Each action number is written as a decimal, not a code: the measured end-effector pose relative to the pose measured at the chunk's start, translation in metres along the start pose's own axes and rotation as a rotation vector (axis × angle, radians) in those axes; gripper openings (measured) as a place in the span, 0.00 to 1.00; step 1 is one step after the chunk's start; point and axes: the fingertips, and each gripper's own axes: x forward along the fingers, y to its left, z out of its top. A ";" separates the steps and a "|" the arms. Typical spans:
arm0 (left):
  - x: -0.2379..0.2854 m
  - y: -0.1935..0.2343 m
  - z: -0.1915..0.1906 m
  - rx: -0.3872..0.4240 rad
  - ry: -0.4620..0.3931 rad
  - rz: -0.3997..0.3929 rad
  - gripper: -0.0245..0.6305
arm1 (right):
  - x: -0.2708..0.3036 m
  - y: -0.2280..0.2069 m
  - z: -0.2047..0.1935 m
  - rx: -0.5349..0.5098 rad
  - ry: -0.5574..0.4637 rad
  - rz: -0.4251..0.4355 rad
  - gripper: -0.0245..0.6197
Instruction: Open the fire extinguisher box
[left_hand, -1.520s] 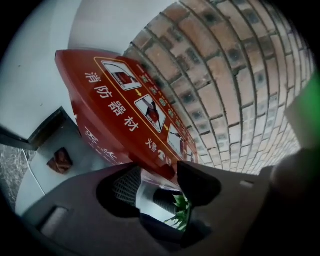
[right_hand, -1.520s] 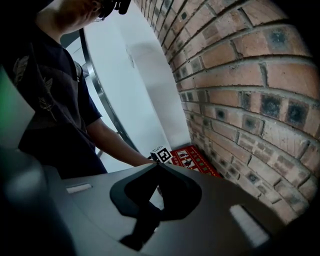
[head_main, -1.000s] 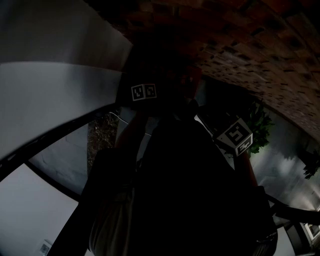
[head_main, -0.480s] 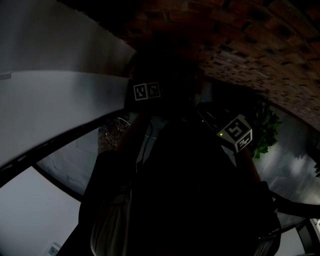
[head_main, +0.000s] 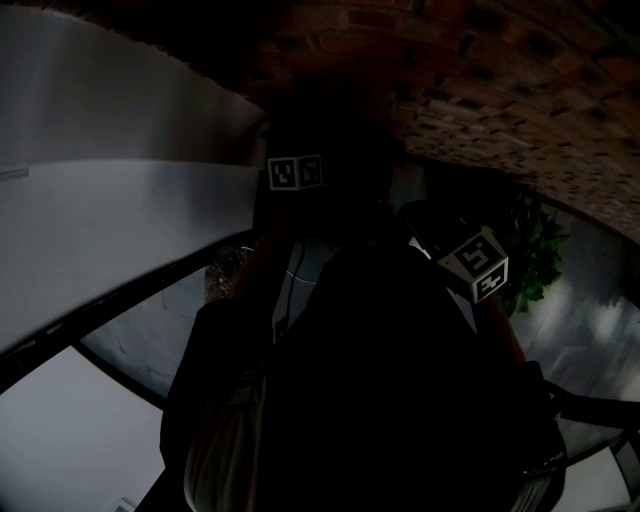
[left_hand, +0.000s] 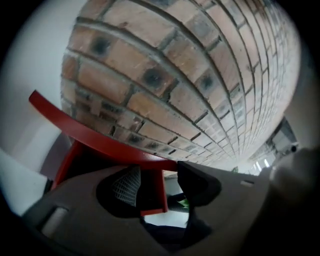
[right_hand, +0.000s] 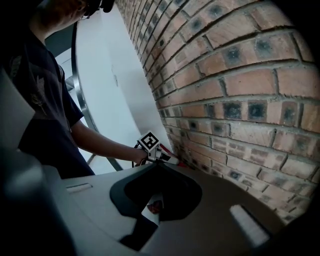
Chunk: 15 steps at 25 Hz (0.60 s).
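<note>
The red fire extinguisher box shows in the left gripper view as a long red edge (left_hand: 95, 135) under the bricks, with a red upright piece (left_hand: 159, 192) below it. My left gripper (left_hand: 159, 182) straddles that upright piece. Its meshed left pad (left_hand: 127, 186) lies by the piece, and a slit of light shows at the right jaw. In the right gripper view the left gripper's marker cube (right_hand: 149, 141) sits at the red box (right_hand: 175, 160) against the wall. My right gripper (right_hand: 157, 165) hangs back from the box, tips together, holding nothing. The head view is dark and shows only both cubes (head_main: 295, 172) (head_main: 478, 265).
A brick wall (right_hand: 240, 90) rises right behind the box, close to both grippers. A white wall panel (right_hand: 110, 85) runs off to the left. The person's forearm (right_hand: 100, 145) and dark shirt (right_hand: 45, 100) fill the left side. A green plant (head_main: 535, 260) stands on the right.
The left gripper's marker cube has risen a little in the head view while the wall behind slid down. The right cube has barely shifted.
</note>
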 end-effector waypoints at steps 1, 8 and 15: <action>0.000 -0.001 0.004 0.014 -0.002 0.001 0.40 | -0.001 -0.001 -0.001 0.002 -0.002 -0.007 0.04; 0.009 -0.006 0.025 0.049 -0.017 -0.001 0.40 | -0.006 -0.003 -0.003 -0.002 0.002 -0.031 0.04; 0.021 -0.012 0.034 0.213 0.058 0.013 0.40 | -0.007 -0.012 -0.004 0.008 -0.004 -0.061 0.04</action>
